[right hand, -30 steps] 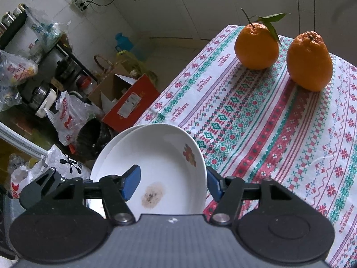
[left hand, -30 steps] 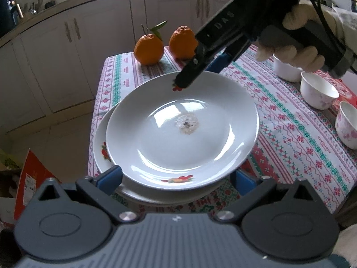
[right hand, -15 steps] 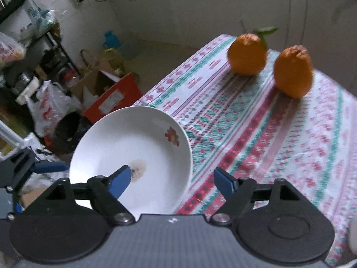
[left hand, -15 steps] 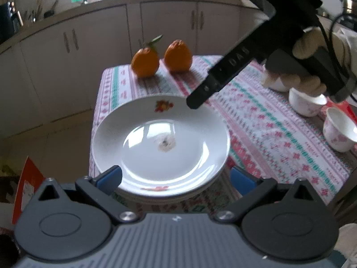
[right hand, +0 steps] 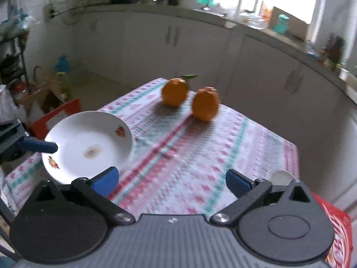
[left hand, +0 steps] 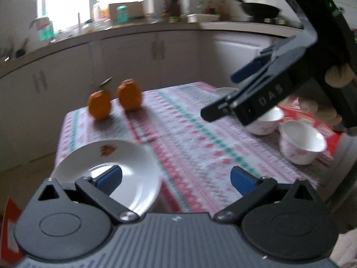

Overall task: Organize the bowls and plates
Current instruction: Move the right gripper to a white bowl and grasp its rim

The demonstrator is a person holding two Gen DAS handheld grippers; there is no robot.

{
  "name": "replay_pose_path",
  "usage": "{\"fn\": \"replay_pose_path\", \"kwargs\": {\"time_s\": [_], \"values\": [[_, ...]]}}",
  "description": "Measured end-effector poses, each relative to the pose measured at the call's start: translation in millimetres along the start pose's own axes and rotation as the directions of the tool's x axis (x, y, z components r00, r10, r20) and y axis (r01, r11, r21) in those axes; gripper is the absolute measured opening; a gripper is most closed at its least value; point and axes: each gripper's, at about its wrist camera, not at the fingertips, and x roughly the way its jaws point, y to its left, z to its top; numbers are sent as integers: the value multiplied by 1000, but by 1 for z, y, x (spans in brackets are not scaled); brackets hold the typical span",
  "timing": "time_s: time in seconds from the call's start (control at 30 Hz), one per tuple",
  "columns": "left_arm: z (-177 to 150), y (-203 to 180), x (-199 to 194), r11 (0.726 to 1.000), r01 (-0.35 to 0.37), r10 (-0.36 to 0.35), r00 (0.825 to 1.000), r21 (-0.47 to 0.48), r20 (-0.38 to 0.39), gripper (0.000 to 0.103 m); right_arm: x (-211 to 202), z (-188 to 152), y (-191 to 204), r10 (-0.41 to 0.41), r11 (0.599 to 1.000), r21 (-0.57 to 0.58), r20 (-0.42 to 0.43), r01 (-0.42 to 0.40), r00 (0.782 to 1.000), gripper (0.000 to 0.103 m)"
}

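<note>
A white plate (left hand: 125,167) (right hand: 89,143) with red flower prints lies at the table's near left corner; the plate beneath it hardly shows. My left gripper (left hand: 176,178) is open, its left pad in front of the plate and nothing between the jaws. One of its fingers (right hand: 38,146) reaches the plate's left rim. My right gripper (right hand: 171,179) (left hand: 225,93) hovers above the tablecloth to the right of the plate; its jaws are opening wide and are empty. Three white bowls, the nearest (left hand: 302,143), a middle one (left hand: 265,122) and a far one (left hand: 221,90), stand at the right.
Two oranges (right hand: 175,91) (right hand: 205,106) sit at the table's far end on the patterned cloth (right hand: 200,156). A red bag (right hand: 339,227) lies at the right edge. A red and brown carton (right hand: 58,114) stands on the floor left of the table, with cabinets behind.
The right gripper let go of the top plate's far rim, opened and drew back up and to the right. The plate now rests on the lower one. The left gripper backed away and rose.
</note>
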Motion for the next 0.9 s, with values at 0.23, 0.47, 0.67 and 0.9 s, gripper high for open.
{"fn": "replay_pose_path", "kwargs": {"time_s": [0.23, 0.47, 0.67, 0.9], "values": [[7, -37, 10, 998, 52, -51, 998, 48, -21, 102, -37, -51, -41, -119, 983, 140, 1, 117, 993, 103], [18, -83, 34, 977, 186, -185, 983, 103, -15, 102, -70, -101, -79, -198, 946, 260, -10, 194, 980, 103], [20, -131, 61, 938, 276, -272, 961, 210, -48, 102, -75, -141, -99, -171, 921, 348, -42, 175, 984, 102], [14, -165, 92, 909, 349, -333, 937, 229, -107, 102, -68, -167, -111, -101, 900, 422, -53, 114, 993, 98]]}}
